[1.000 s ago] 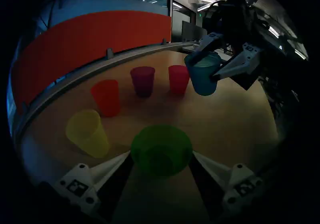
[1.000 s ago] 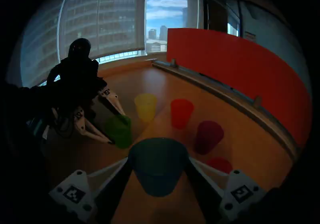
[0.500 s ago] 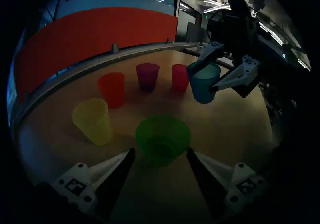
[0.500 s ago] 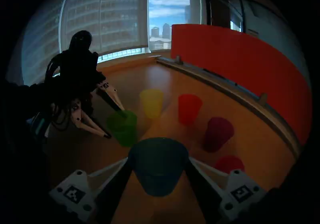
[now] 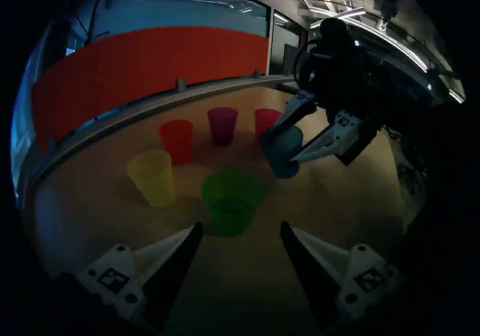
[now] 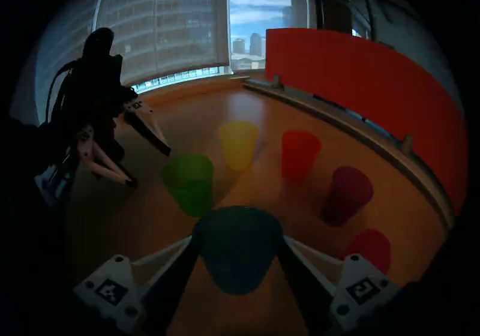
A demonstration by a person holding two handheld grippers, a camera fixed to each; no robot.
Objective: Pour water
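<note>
Right hand-held gripper pinched the teal-blue cup between both fingers, gripping it at the sides below the rim, so the mouth was left free for pouring. In the left gripper view this cup appeared to be lifted off the bench and a bit tipped, with its mouth leaning toward the green cup. Could not tell whether there was water inside, too dark.

Green cup stood upright on the bench by itself, just ahead of the left hand-held gripper. That gripper's fingers were spread wide on either side and touched nothing. In the right gripper view the left hand-held gripper hung off to the side of the green cup, jaws apart. My read: it was kept clear so the receiving cup was open from above.

The green cup was likely the target, as it sat nearest the held cup and apart from the rest.

The other cups stood in a loose arc behind it, all upright:
- yellow cup
- orange-red cup
- purple cup
- red cup, just behind the held cup

A red partition ran along the far edge of the bench. A window was in the background of the right gripper view.

Step, as judged: pour not started, no stream visible. Next the teal-blue cup needed to come over the green cup's rim and tip further. Risk: the green cup was light and unheld, so a knock could topple it.
</note>
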